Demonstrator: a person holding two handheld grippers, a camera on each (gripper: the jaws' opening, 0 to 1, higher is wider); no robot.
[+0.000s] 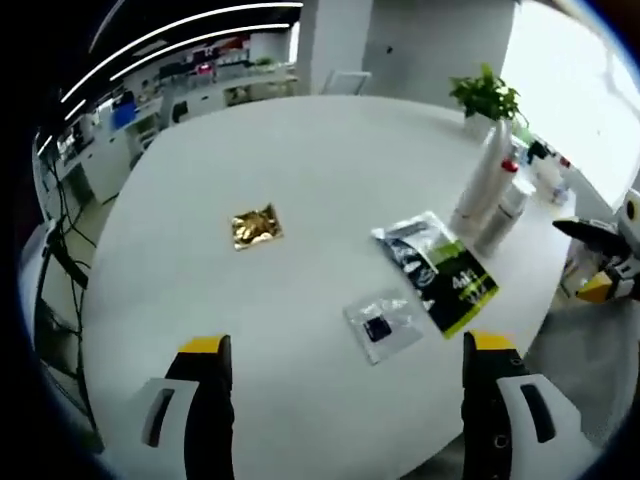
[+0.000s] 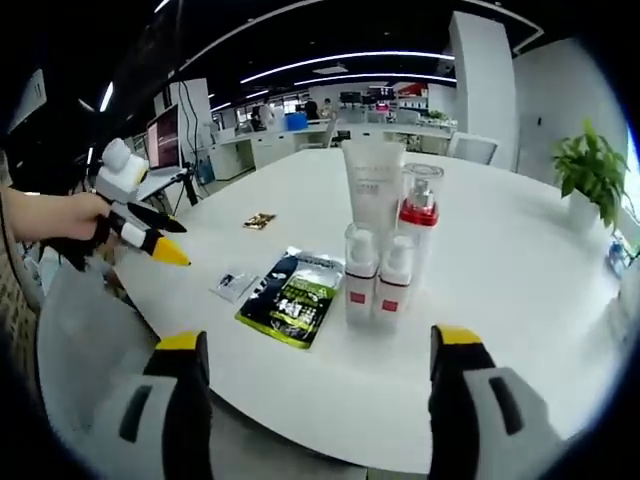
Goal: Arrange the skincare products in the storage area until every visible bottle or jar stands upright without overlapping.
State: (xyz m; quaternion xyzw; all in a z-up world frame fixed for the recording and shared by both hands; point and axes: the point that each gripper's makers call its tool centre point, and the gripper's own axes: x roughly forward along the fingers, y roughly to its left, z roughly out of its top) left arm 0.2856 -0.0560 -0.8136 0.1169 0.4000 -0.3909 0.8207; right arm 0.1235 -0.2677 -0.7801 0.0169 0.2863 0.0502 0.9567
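In the left gripper view, the left gripper point(image 1: 348, 385) is hanging over the near edge of a white round table point(image 1: 300, 160), and its two yellow-tipped jaws are standing wide apart with nothing between them. A gold sachet point(image 1: 256, 226) is lying left of the middle of the frame. A black and green pouch point(image 1: 437, 268) is lying to the right of it, and a small clear packet point(image 1: 382, 325) is resting just below the pouch. The skincare bottles point(image 1: 488, 195) are standing upright in a tight group at the upper right of the frame, near a potted plant point(image 1: 486, 100).

In the right gripper view, the right gripper point(image 2: 318, 390) is also opened wide and is holding nothing. The bottles are standing in the centre of the frame: a tall white tube point(image 2: 373, 187), a clear bottle with a red band point(image 2: 418, 215), and two small bottles with red labels point(image 2: 376, 272) in front, touching each other. The left gripper, held by a hand point(image 2: 55, 215), is showing at the left edge.
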